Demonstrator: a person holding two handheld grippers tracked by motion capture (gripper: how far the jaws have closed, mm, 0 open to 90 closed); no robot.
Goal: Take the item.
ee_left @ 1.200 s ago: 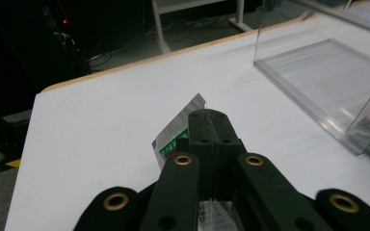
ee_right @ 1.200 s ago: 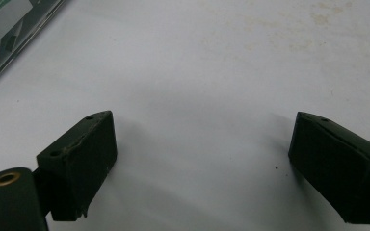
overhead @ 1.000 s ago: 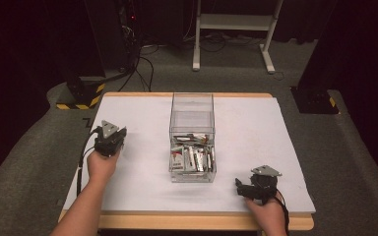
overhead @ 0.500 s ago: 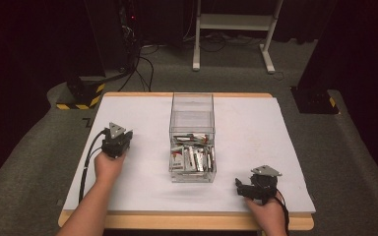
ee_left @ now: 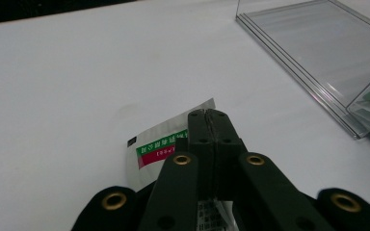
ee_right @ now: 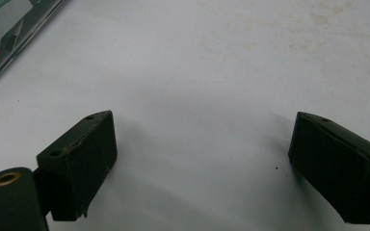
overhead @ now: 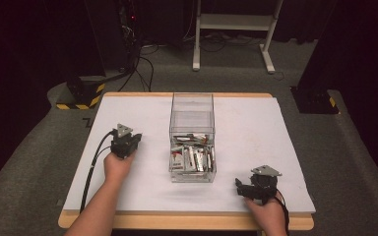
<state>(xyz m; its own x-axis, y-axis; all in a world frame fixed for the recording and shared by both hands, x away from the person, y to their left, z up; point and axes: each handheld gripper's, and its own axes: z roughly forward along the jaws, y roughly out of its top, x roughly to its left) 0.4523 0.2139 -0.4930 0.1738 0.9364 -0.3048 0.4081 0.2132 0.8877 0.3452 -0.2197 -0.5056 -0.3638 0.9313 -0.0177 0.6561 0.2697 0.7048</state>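
A silver-white packet (ee_left: 157, 144) with a green and red label is pinched between the jaws of my left gripper (ee_left: 208, 116), just above the white table. That gripper (overhead: 129, 140) sits left of a clear plastic box (overhead: 192, 117), whose wall (ee_left: 318, 57) lies ahead and to the right in the left gripper view. Several similar packets (overhead: 192, 158) lie in the box's near half. My right gripper (overhead: 240, 187) rests near the table's front right, and its jaws (ee_right: 202, 159) stand wide apart over bare table.
The white table top (overhead: 256, 132) has a wooden front edge (overhead: 187, 221). A black cable (overhead: 91, 169) trails from the left gripper toward the front left. A corner of the box (ee_right: 9, 33) shows at the right gripper view's upper left.
My left gripper has moved right, closer to the clear box. The right gripper has stayed put.
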